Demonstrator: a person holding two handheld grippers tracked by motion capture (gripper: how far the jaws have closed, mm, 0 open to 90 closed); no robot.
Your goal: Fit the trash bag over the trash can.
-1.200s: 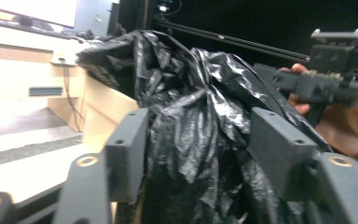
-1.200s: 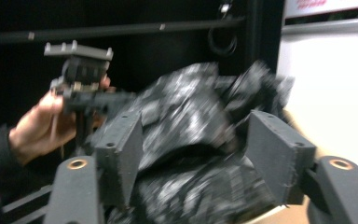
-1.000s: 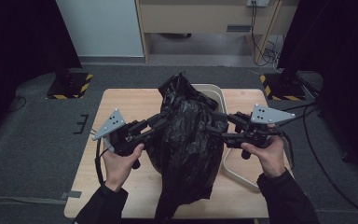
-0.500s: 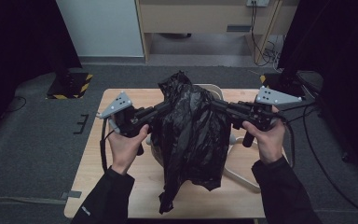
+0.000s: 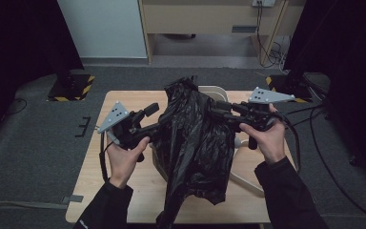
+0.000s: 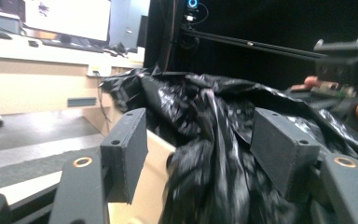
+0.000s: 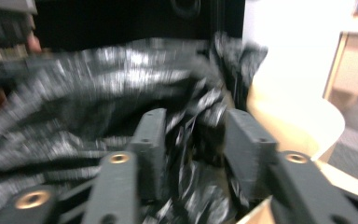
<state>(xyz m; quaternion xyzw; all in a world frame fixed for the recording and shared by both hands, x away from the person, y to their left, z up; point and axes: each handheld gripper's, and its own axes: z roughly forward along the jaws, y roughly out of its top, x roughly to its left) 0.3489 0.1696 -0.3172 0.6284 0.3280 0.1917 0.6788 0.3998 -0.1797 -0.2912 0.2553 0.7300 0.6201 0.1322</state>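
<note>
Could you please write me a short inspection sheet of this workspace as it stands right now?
Surface: light wooden table, bare at its left and near edges.
Job's things: black plastic bag draped over a pale bin whose rim shows behind it.
Clutter: nothing seen.
Grippers: left gripper has just been opening, jaws apart with bag film between them, pads not pressing; right gripper also just opened, bag folds between its jaws, blurred.
Cables: one trails from each gripper; more cables lie on the floor by the far cabinet.
Surroundings: grey carpet floor, white panel, two striped bases.
</note>
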